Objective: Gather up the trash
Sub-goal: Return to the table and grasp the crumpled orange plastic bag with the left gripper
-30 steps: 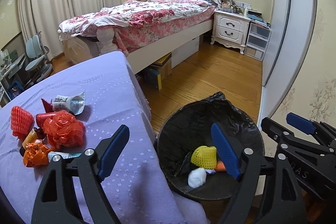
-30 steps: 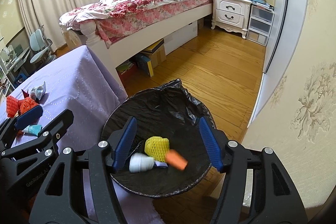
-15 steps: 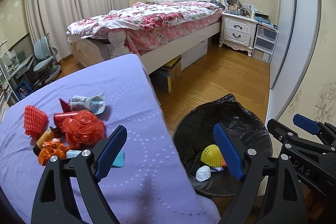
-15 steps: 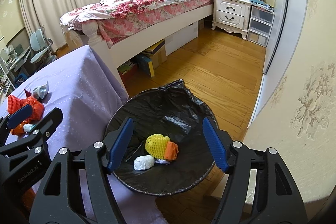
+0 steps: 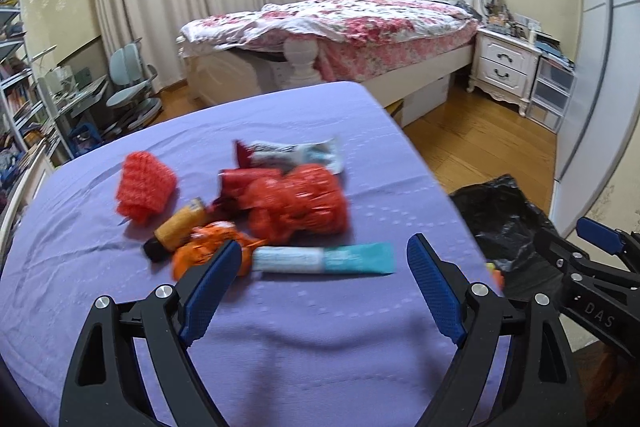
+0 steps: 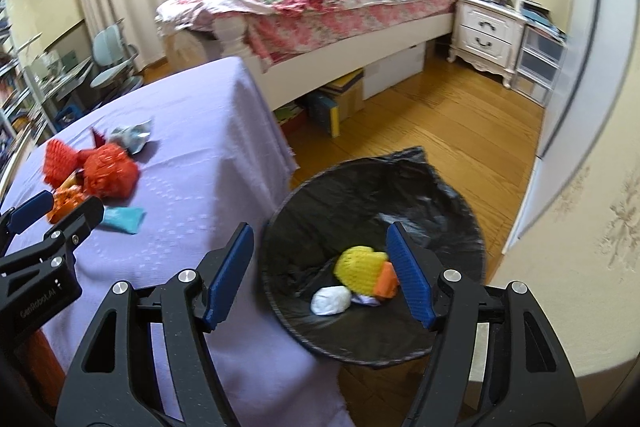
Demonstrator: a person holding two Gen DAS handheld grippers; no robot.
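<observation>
Both grippers are empty: my left gripper [image 5: 320,279] has swung from the bin [image 6: 372,255] and now gapes wide, toothpaste tube [image 5: 320,259] just ahead; right gripper [image 6: 320,279] hangs half-open over it.

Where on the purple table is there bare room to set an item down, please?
The purple cloth is bare between the left gripper and the teal tube, and along the edge toward the bin. Behind the silver wrapper, toward the bed, is bare too. It is crowded around the red mesh bag.
</observation>
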